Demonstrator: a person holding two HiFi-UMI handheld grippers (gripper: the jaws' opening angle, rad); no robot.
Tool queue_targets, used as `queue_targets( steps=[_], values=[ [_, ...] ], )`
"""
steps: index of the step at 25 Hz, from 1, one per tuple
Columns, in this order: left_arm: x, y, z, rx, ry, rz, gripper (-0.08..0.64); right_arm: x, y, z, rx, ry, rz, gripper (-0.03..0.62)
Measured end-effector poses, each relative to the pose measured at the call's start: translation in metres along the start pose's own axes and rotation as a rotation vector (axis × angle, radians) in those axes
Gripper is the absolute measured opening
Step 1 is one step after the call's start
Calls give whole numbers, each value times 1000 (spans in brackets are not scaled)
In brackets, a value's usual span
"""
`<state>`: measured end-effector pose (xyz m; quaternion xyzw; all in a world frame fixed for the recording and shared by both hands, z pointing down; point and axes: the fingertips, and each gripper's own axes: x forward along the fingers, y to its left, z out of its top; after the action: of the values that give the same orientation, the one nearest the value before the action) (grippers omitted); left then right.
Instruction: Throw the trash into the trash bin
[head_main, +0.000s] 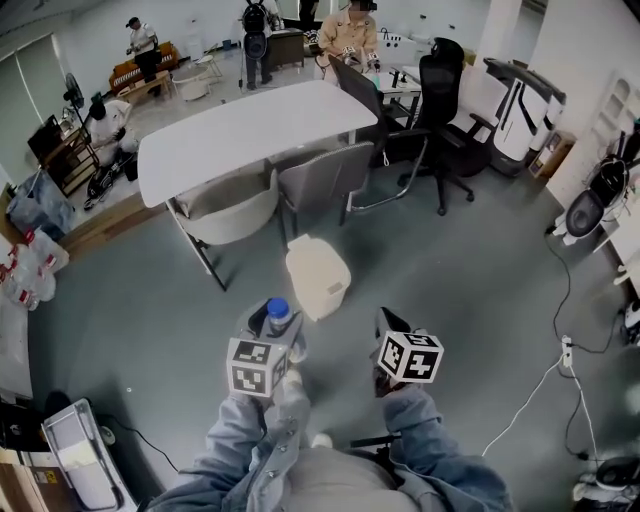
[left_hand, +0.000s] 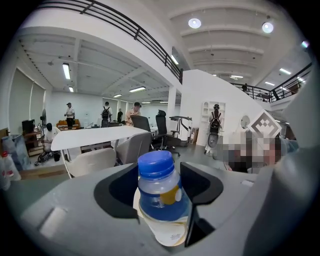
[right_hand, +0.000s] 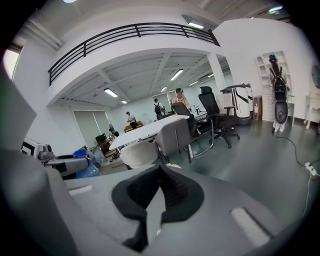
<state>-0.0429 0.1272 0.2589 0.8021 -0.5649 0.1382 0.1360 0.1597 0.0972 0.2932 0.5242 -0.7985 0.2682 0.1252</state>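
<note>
Right, head view: grey floor (head_main: 150, 300), one white table (head_main: 250, 125) beyond the cream trash bin (head_main: 318, 277), two pale chairs (head_main: 230, 205) between; I cannot see the bin's contents. Left gripper view: left gripper (left_hand: 160, 172) fingers clamped on one blue-capped bottle (left_hand: 161, 197), near the bin. Right gripper view: right gripper (right_hand: 159, 189) fingers together, empty.

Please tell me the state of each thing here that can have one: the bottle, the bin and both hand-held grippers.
Bottle: capped, upright, held.
Left hand-held gripper: shut on the bottle.
Right hand-held gripper: shut, empty.
Trash bin: upright, looks closed.
</note>
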Motion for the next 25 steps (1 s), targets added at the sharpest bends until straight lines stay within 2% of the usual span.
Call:
queue_targets(
  steps=[8,13,17,21,25],
  values=[
    [65,47,62,8,-48,-45,273,48,-10,77,-6,-42,-46,3],
    [97,87,86,-41,-66,-39,273,89,-1,110,-34,-23,-46,3],
    [115,119,93,-53,-76,-47,273,123,12,137,-71,-29,-59,3],
    [128,148,95,-47,-86,-58,273,155,31,141,-103,-18,-52,3],
    [153,159,97,-58,-75,-66,273,178,25,150,-111,-6,-52,3]
  ],
)
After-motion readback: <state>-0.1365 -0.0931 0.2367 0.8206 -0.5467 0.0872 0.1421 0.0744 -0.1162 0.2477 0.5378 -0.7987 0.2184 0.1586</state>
